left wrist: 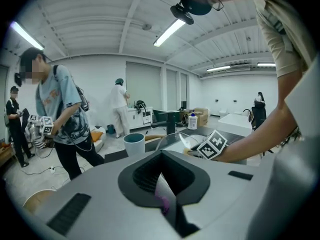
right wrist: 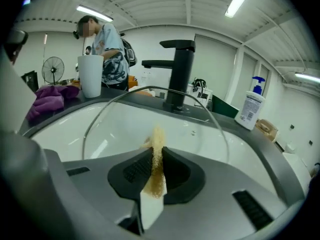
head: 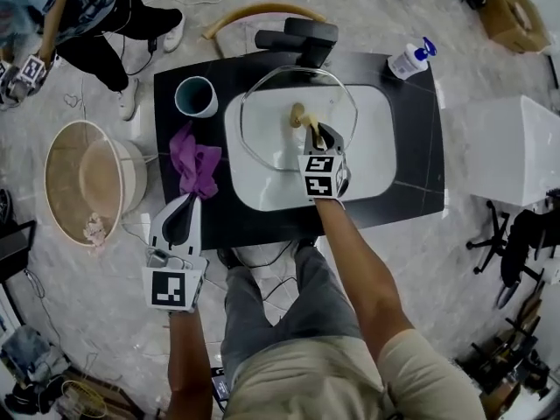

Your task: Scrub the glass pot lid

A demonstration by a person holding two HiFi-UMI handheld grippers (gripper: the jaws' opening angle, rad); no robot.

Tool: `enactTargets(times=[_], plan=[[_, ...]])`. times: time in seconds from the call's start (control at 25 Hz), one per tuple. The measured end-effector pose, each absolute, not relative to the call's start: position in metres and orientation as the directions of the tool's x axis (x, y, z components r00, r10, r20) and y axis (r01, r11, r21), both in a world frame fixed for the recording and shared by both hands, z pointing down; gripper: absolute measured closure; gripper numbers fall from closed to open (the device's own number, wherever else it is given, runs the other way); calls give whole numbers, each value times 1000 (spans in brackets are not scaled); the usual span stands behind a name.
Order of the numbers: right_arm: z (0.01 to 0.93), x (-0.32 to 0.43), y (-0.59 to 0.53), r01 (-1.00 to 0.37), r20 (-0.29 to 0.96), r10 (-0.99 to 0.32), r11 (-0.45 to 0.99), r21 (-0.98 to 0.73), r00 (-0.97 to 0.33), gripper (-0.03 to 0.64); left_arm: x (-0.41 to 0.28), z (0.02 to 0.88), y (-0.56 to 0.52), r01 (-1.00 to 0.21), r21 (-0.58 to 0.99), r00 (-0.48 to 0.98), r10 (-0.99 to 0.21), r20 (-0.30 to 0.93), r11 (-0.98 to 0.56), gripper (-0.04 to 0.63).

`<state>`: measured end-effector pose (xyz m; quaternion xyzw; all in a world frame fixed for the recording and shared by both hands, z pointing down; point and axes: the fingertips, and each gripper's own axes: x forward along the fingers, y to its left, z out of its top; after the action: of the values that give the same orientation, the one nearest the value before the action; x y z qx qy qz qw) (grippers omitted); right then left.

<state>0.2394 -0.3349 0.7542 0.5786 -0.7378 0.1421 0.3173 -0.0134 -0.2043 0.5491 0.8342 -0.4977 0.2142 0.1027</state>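
The glass pot lid (head: 267, 125) lies tilted in the white sink basin (head: 376, 147), its far rim up by the black faucet (head: 302, 38). My right gripper (head: 313, 132) is over the lid's middle, shut on a tan sponge (head: 309, 123) that reaches a tan knob (head: 297, 110). In the right gripper view the sponge (right wrist: 156, 156) sticks out between the jaws and the lid's rim (right wrist: 150, 88) arcs beyond it. My left gripper (head: 189, 201) hovers at the counter's front left, jaws together, tip at the purple cloth (head: 198, 166). A thin purplish sliver shows in its seam (left wrist: 162, 196).
A white cup (head: 196, 96) stands at the counter's back left. A soap bottle (head: 409, 59) sits at the back right. A round basket (head: 87, 182) is on the floor to the left, a person (head: 87, 11) beyond it. A white box (head: 516, 151) stands right.
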Motion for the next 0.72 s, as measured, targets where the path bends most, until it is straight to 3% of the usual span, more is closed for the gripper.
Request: enactTargets(times=[0.36,0.72], plan=[[770,88,-310,-854,662,-663,516,67,-349,565,-71,558,-179,-905,-32,361,-808,465,-423,581],[770,65,-306,-841,664,-650,538,60,-368,565,-92,563,-168,-915,-29,341,-810,477,-403,581]])
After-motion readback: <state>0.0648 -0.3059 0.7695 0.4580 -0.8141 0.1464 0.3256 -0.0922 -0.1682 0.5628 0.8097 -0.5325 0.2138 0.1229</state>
